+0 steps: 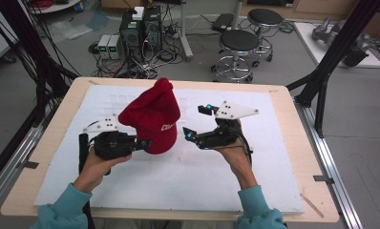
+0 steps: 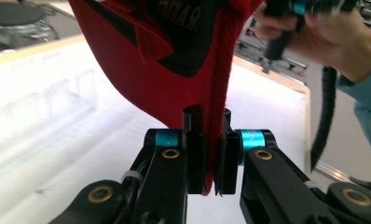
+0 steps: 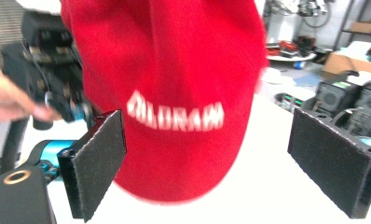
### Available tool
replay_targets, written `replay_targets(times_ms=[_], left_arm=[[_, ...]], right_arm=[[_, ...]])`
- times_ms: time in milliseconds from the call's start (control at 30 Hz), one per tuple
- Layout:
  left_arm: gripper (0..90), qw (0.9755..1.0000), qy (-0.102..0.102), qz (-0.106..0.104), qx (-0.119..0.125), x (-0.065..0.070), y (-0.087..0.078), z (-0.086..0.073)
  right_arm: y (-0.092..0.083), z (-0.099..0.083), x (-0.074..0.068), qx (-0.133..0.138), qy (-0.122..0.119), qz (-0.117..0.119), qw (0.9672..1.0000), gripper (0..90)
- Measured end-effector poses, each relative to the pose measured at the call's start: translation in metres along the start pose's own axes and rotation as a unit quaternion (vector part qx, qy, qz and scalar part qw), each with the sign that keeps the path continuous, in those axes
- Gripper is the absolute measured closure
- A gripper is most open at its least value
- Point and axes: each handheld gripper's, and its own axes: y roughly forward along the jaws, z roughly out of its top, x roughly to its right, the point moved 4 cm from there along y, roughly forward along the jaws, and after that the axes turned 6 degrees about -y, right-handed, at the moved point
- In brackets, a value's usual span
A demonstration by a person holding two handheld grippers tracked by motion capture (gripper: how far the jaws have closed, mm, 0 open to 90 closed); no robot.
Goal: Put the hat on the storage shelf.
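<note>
Cap [image 1: 152, 119] hangs pinched in my left gripper [image 1: 142, 143].
Right gripper [image 1: 196, 122], jaws wide, faces it at 9 o'clock.

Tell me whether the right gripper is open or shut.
Open: the right gripper has its pads wide apart, with the red cap ahead, untouched.
</note>
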Motion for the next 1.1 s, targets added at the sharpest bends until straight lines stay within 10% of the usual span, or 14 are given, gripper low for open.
replay_targets(times_ms=[500, 1100], left_arm=[[85.2, 0.9961, 0.035, 0.070, 0.040, -0.036, -0.042, 0.048], [85.2, 0.9888, 0.055, 0.130, 0.048, -0.078, -0.048, 0.071]], right_arm=[[-0.056, -0.033, 0.006, -0.014, 0.015, -0.082, 0.9964, 10.5], [-0.100, -0.084, 0.002, -0.020, 0.037, -0.149, 0.9879, 10.5]])
